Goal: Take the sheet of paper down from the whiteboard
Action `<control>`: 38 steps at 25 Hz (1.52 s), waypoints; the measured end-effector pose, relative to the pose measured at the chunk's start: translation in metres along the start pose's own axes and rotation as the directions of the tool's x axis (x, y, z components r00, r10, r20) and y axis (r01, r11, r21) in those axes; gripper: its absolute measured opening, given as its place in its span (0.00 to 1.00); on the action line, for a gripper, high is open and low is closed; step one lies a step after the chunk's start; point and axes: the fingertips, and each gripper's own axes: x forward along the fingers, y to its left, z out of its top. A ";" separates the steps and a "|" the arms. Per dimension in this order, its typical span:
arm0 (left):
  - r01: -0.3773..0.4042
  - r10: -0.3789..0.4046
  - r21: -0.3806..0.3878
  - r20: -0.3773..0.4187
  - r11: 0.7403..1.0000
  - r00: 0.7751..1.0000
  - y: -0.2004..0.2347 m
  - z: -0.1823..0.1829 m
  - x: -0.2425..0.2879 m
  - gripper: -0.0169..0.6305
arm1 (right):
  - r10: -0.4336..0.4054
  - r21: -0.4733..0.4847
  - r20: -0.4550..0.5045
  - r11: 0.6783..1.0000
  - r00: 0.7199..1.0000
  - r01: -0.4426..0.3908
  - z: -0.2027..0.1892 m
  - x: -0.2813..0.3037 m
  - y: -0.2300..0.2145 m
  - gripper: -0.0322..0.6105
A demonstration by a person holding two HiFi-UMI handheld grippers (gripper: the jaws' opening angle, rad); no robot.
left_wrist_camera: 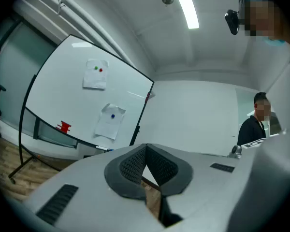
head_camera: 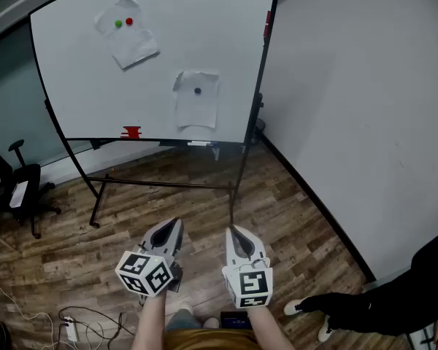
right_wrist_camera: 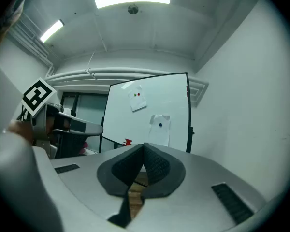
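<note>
A whiteboard [head_camera: 80, 79] on a wheeled stand faces me across the wood floor. Two sheets of paper hang on it. The upper sheet [head_camera: 128, 41] is crumpled and held by a green and a red magnet. The lower sheet [head_camera: 197, 100] is held by one dark magnet [head_camera: 198, 90]. Both sheets also show in the left gripper view [left_wrist_camera: 109, 122] and the right gripper view [right_wrist_camera: 160, 129]. My left gripper [head_camera: 174, 224] and right gripper [head_camera: 234, 232] are shut and empty, held low and side by side, well short of the board.
A red eraser [head_camera: 131, 132] sits on the board's tray. A black office chair [head_camera: 14, 184] stands at the left. Cables and a power strip [head_camera: 71, 329] lie on the floor near me. A person in dark clothes [head_camera: 394, 297] stands at the right by the wall.
</note>
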 end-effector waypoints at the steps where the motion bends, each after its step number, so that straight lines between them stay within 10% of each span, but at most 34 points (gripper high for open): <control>1: -0.005 0.005 -0.003 -0.008 1.000 1.000 -0.001 -0.005 -0.002 0.06 | -0.002 0.006 -0.003 1.000 1.000 0.002 -0.002 -0.002 -0.001 0.07; 18: -0.069 0.070 0.057 -0.016 0.996 0.997 0.004 -0.012 -0.010 0.07 | -0.030 0.061 0.018 0.998 0.999 0.029 -0.005 -0.012 -0.009 0.07; 22: -0.083 0.082 0.036 0.007 0.996 0.997 0.023 -0.009 0.005 0.16 | -0.008 0.061 -0.004 0.998 1.000 0.008 -0.013 0.012 -0.013 0.20; 38: -0.098 0.098 0.055 0.005 0.994 0.995 0.201 0.049 0.206 0.21 | -0.052 0.049 -0.017 0.997 0.998 0.053 -0.016 0.271 -0.085 0.20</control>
